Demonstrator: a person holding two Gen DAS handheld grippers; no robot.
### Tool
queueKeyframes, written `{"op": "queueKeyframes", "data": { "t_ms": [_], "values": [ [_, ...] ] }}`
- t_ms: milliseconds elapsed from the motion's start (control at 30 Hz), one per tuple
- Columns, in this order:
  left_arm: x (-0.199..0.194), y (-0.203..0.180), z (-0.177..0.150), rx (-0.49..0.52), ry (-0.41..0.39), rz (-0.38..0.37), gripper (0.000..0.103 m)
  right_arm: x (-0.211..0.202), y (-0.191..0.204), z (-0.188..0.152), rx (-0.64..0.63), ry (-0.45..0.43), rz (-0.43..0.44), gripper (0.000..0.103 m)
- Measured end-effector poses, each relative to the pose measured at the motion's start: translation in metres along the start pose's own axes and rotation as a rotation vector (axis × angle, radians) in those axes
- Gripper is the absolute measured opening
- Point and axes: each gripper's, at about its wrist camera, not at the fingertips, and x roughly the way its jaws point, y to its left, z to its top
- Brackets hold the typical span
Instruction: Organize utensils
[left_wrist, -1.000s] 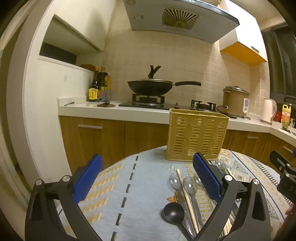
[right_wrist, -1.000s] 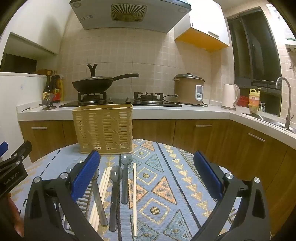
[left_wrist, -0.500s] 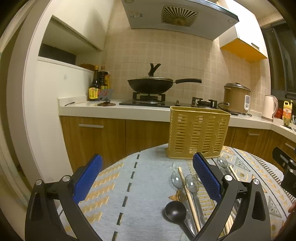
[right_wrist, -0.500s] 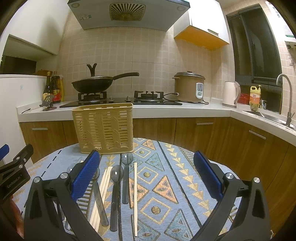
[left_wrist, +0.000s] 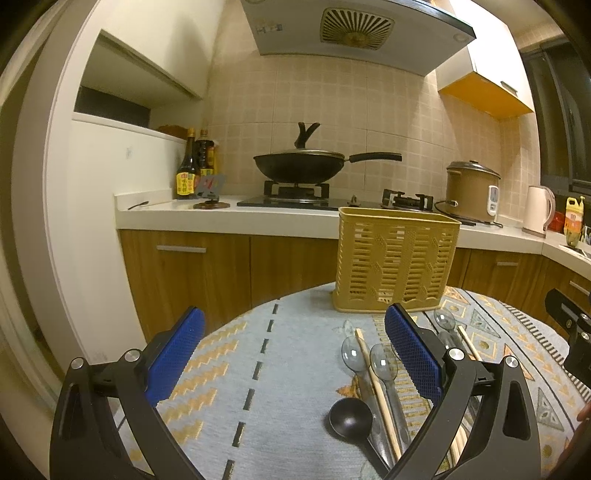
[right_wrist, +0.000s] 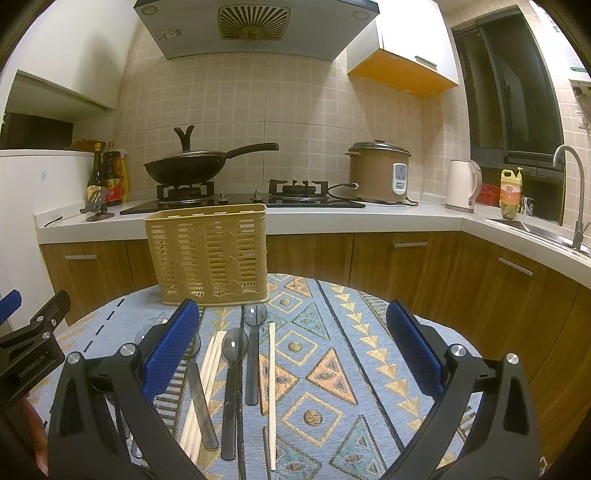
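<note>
A yellow slotted utensil basket (left_wrist: 395, 264) (right_wrist: 210, 254) stands upright at the far side of a round table. In front of it lie several clear grey spoons (right_wrist: 232, 373) (left_wrist: 384, 369), wooden chopsticks (right_wrist: 272, 391) (left_wrist: 376, 387) and a black ladle (left_wrist: 351, 417). My left gripper (left_wrist: 295, 362) is open above the table, left of the utensils, holding nothing. My right gripper (right_wrist: 295, 354) is open too, above the utensils' right side, its left pad (right_wrist: 170, 350) over a spoon. Each gripper's edge shows in the other's view.
The patterned tablecloth (right_wrist: 332, 369) covers the table. Behind runs a kitchen counter (left_wrist: 221, 218) with a wok (right_wrist: 192, 168) on a gas hob, a rice cooker (right_wrist: 380, 171), a kettle (right_wrist: 461, 184), bottles (left_wrist: 192, 166) and a sink tap (right_wrist: 576, 192) at the right.
Both views have shifted slightly: the basket and utensils sit a little further off than a second ago. Nothing on the table has moved, and both grippers stay open.
</note>
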Motion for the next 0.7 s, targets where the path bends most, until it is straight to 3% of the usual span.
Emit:
{"op": "queueKeyframes", "data": {
  "t_ms": [700],
  "values": [
    [0.0007, 0.0027, 0.0032, -0.005, 0.010, -0.004, 0.095, 0.0007, -0.0004, -0.0007, 0.001, 0.003, 0.002, 0.097]
  ]
}}
